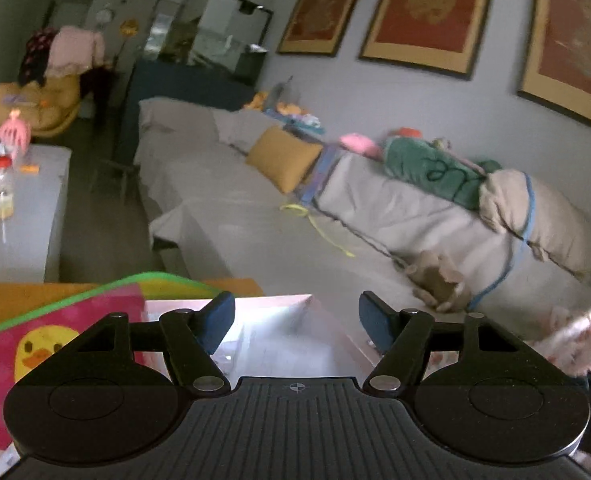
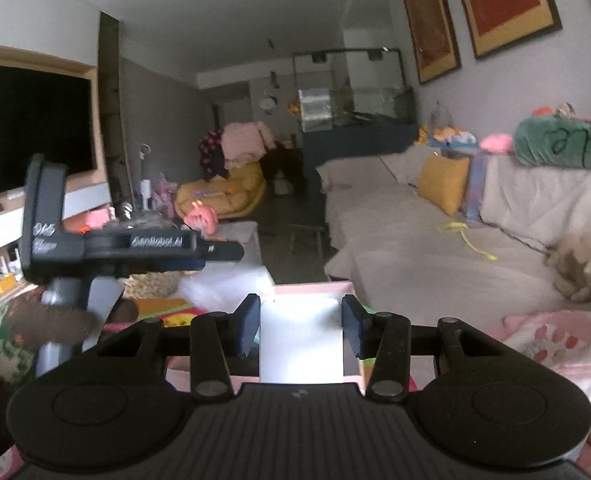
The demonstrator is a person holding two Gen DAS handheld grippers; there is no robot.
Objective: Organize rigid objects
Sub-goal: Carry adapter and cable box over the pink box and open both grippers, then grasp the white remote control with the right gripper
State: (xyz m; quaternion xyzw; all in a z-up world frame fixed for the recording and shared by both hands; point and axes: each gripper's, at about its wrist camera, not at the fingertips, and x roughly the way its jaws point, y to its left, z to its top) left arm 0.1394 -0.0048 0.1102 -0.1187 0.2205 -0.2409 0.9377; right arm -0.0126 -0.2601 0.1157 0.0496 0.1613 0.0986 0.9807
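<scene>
1. The right gripper (image 2: 301, 330) is clamped on a white, box-like object (image 2: 301, 340): both blue pads sit flush against its side walls, and it is carried low, directly ahead of the jaws.
2. The left gripper (image 1: 295, 324) stands wide apart with nothing between its fingers; a glossy pink-rimmed box (image 1: 279, 332) lies just below and beyond its tips. I cannot tell whether this is the same object the right gripper holds.
3. From the right wrist view, the left gripper (image 2: 135, 248) hangs up and to the left of the held object, well clear of it.
4. Judging by this, the step is carrying the object to its place. Keep the squeeze steady and the box level, since smooth walls may slip.
5. A duck-print mat (image 1: 55, 336) lies to the left of the left gripper's fingers, and a sofa (image 1: 235, 208) stretches ahead; the destination is not evident, so move slowly until it shows.
</scene>
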